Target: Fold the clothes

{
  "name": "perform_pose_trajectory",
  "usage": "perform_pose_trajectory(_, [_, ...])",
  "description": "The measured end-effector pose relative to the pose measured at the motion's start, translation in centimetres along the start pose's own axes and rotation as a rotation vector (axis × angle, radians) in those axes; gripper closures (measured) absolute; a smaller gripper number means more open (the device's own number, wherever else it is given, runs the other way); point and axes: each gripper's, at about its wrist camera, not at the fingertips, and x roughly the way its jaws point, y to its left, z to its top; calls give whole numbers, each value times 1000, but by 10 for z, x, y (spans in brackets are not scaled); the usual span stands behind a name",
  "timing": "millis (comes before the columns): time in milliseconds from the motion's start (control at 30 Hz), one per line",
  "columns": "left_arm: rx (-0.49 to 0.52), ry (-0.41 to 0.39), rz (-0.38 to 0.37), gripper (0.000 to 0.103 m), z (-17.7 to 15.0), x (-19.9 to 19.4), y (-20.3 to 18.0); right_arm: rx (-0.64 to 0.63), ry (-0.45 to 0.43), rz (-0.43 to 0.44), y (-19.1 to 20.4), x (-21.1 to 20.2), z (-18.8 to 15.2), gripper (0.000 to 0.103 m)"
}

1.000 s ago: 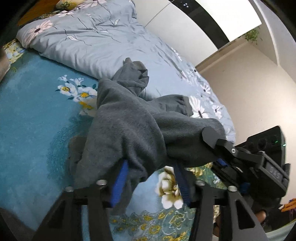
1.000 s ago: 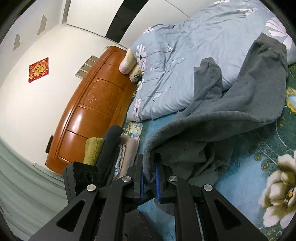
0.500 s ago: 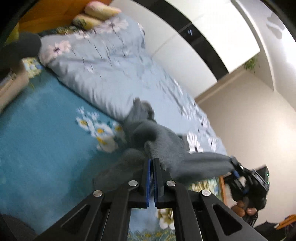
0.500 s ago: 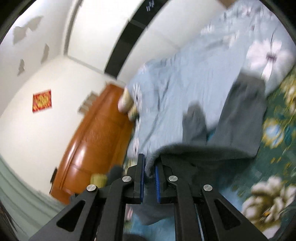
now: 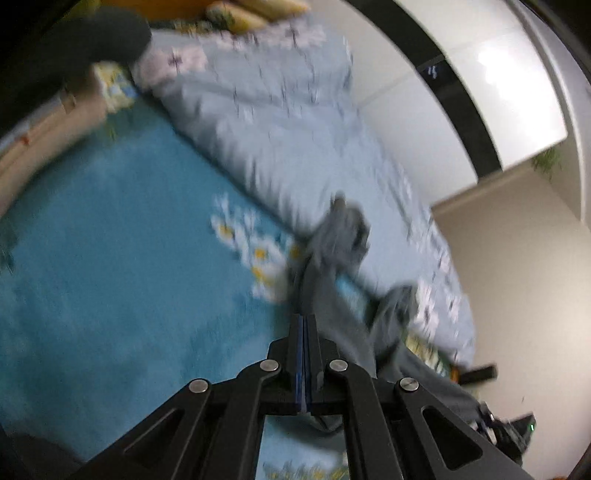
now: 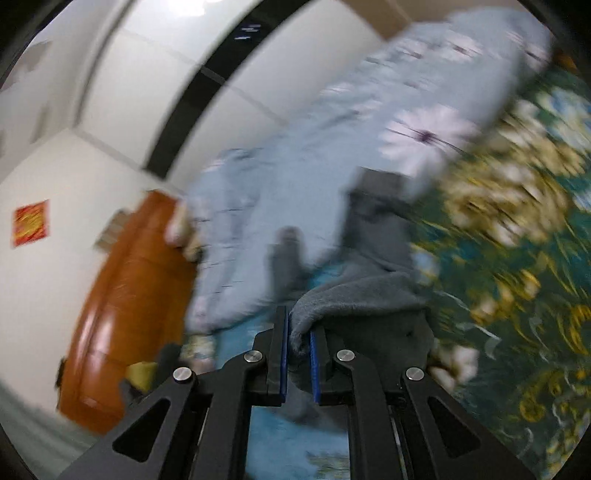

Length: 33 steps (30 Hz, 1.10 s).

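Observation:
A grey fleece garment (image 5: 332, 254) stretches from the teal floral bedsheet (image 5: 110, 277) up to my left gripper (image 5: 303, 325). That gripper is shut, with the cloth's edge pinched at its tips and trailing off to the right. In the right wrist view my right gripper (image 6: 298, 321) is shut on a thick folded edge of the same grey garment (image 6: 373, 254), whose two legs hang away toward the duvet. The right gripper's body (image 5: 509, 435) shows at the lower right of the left wrist view. Both views are blurred by motion.
A light blue flowered duvet (image 5: 280, 122) lies bunched along the bed's far side. A wooden headboard (image 6: 125, 295) and pillows (image 5: 243, 11) are at the bed's head. Folded beige clothes (image 5: 48, 125) and a dark roll (image 5: 96, 37) sit at the left. A white wall (image 6: 74, 177) bears a red ornament (image 6: 31, 221).
My left gripper went from open around the garment to shut on it. Both grippers have risen and drawn apart, pulling the grey garment up and out from its heap.

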Motion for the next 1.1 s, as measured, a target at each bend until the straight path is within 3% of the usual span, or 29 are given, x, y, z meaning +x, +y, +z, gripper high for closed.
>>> perform_pose_trajectory(167, [-24,115,31,101,-31,35,12,80,-19,-240,-69,-10,2,93])
perform_pose_trajectory(300, [-8,202,76,88,-54,66,13,101,36,-305,-95,-12,-4,91])
perform_pose_trajectory(367, [1,231,86,72,-63,78,13,85,62,-317,-95,-15,-5,90])
perform_pose_trajectory(467, [-3,254,87,57,-70,92,15,55,79,-341,-91,-23,-5,79])
perform_pose_trajectory(567, [-44,254,116,50,-71,99,24,5,35,-394,-77,-35,2,67])
perform_pose_trajectory(667, [-133,262,86,50,-71,105,33,-115,4,-439,-46,-30,10,60])
perform_pose_trajectory(833, [-151,239,48,50,-79,95,38,-276,155,-303,15,65,-6,51])
perform_pose_trajectory(900, [-161,217,44,48,-80,86,43,-346,230,-230,49,115,-21,36])
perform_pose_trajectory(1000, [-181,185,55,45,-81,74,54,-479,342,-151,107,194,-43,35])
perform_pose_trajectory(1100, [-216,171,57,45,-78,71,63,-583,431,-144,149,262,-62,35])
